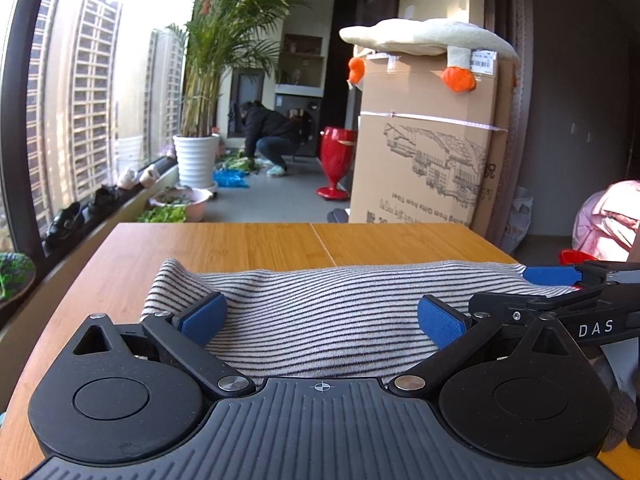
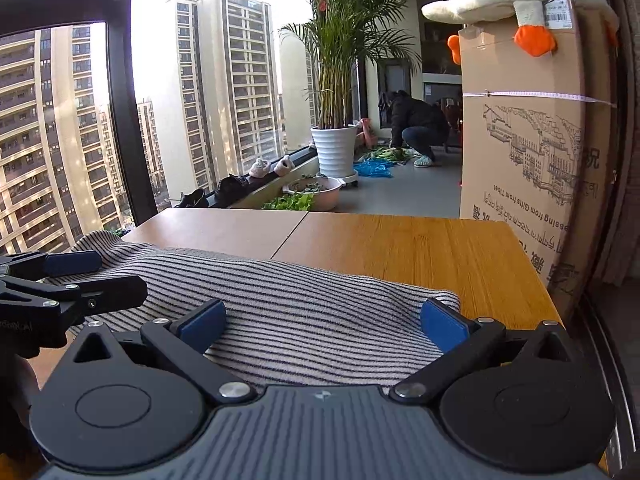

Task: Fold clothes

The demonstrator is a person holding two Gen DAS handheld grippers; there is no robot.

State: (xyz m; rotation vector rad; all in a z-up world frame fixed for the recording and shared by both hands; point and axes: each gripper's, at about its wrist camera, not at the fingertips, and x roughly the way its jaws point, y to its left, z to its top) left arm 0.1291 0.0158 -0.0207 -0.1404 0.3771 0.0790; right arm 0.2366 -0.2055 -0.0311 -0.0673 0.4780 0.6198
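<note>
**Striped garment spread on the table between two open grippers**

A striped garment [image 1: 320,312] in white with thin dark lines is seen lying on a wooden table [image 1: 224,244], along the near edge. It is bunched into a long, low band running from left to right, with soft ridges across its top.

The left gripper [image 1: 322,318] is held low over the left part of the cloth. Its blue pads [image 1: 204,318] are spread wide apart, and the fabric is seen between them without being pinched. Whether the pads touch the cloth cannot be told.

The right gripper [image 2: 322,324] is held over the right end of the garment, near the table's right edge. Its fingers are likewise spread wide, with striped fabric lying between the blue pads [image 2: 444,324]; nothing is clamped. In the left wrist view this gripper is seen from the side at the right of the garment, and the left gripper is seen the same way in the right wrist view.

Beyond the table a tall cardboard box [image 1: 428,140] is topped by a plush goose [image 1: 424,40]. A potted palm [image 2: 336,80] stands by the window, and a person [image 1: 268,136] is crouched on the floor further back.
</note>
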